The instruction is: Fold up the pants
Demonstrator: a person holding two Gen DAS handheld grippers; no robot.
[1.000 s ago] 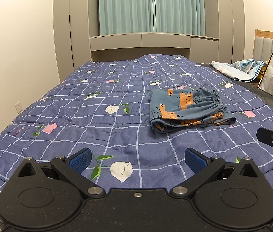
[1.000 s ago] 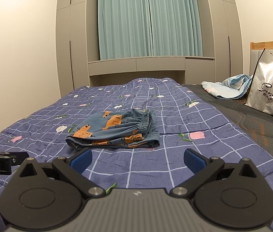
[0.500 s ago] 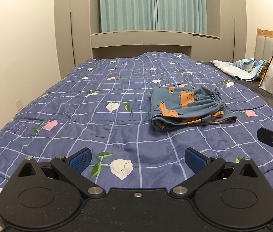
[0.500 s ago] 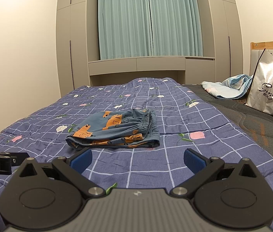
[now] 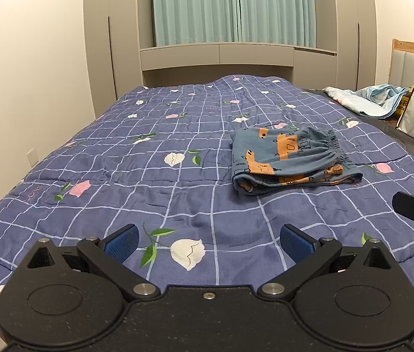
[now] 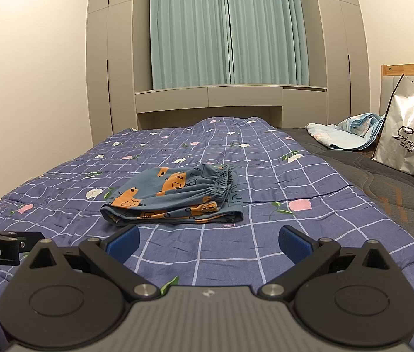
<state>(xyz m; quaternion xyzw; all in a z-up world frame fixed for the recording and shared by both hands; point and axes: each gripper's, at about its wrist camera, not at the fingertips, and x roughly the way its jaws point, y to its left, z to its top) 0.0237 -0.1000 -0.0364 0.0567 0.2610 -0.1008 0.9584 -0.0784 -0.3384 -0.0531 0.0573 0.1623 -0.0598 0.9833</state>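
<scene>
- A blue checked quilt [image 5: 148,176] with pink and white flowers is covering most of the bed.
- A dark grey mattress cover [image 6: 382,182] is showing at 3 o'clock, beyond the quilt's edge.
- A crumpled light-blue blanket [image 6: 350,135] is lying on it toward 2 o'clock.
- A white shopping bag [image 6: 409,140] with dark lettering is standing just beside the blanket, against the padded headboard [image 5: 412,61].
- Teal curtains [image 6: 227,29] are hanging closed at 12 o'clock, above a grey built-in ledge [image 6: 207,96].
- Tall grey wardrobes [image 6: 110,58] are flanking the curtains.
- A wall socket [image 5: 33,157] is sitting at 9 o'clock.
</scene>
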